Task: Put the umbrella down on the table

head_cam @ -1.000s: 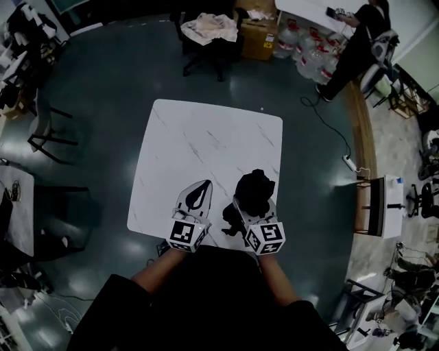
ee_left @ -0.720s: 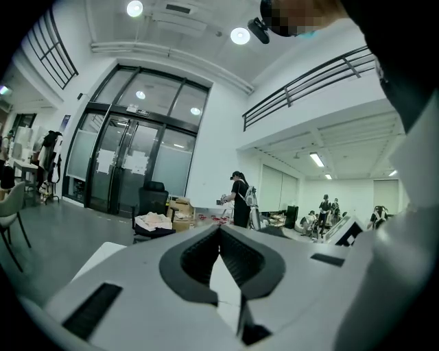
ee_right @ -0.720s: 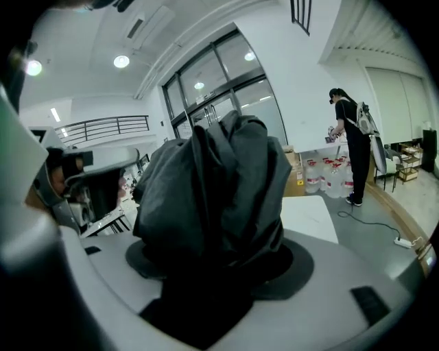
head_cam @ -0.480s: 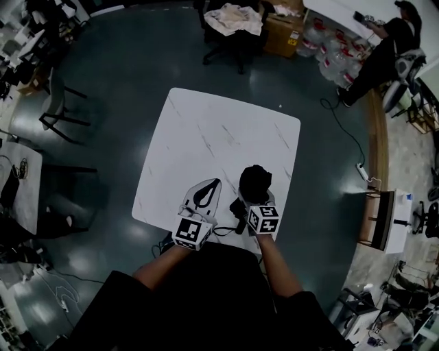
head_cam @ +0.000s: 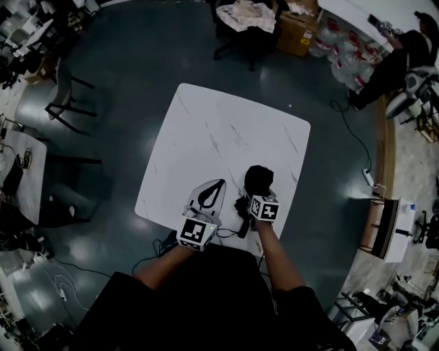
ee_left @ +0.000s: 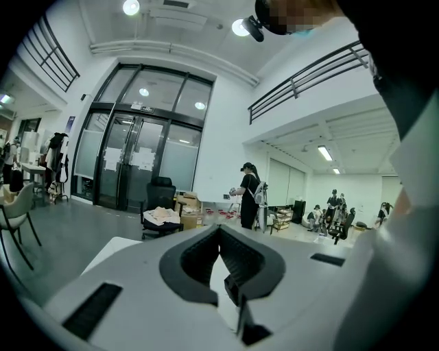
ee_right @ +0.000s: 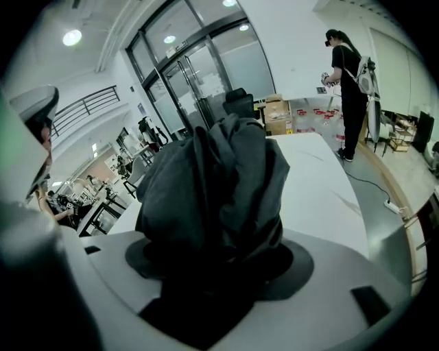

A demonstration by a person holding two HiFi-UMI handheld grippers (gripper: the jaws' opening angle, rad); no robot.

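Over the last second the right gripper [head_cam: 256,196] has sunk towards the white marble-patterned square bench [head_cam: 219,130]: its marker cube looks smaller from above than it did, and the bundle has come in over the near part of the top. That gripper is clamped on the folded dark grey fabric umbrella [head_cam: 258,179], which bulges out ahead of the jaws and fills most of the right gripper view. I'd say the lowering is well along, but I can't tell whether the cloth touches the top yet, and nothing has been let go. The left gripper [head_cam: 213,189] has hardly stirred; it sits just to the left of its partner, jaws drawn together with nothing between them. Beyond both grippers the bench runs bare, only faint grey veins on it. Further ahead, across the dark glossy floor [head_cam: 123,89], stand a black office chair heaped with pale cloth [head_cam: 241,17], a brown cardboard box [head_cam: 296,31], some clear water bottles [head_cam: 346,58], and a person in dark clothes [head_cam: 398,55] off to the right.
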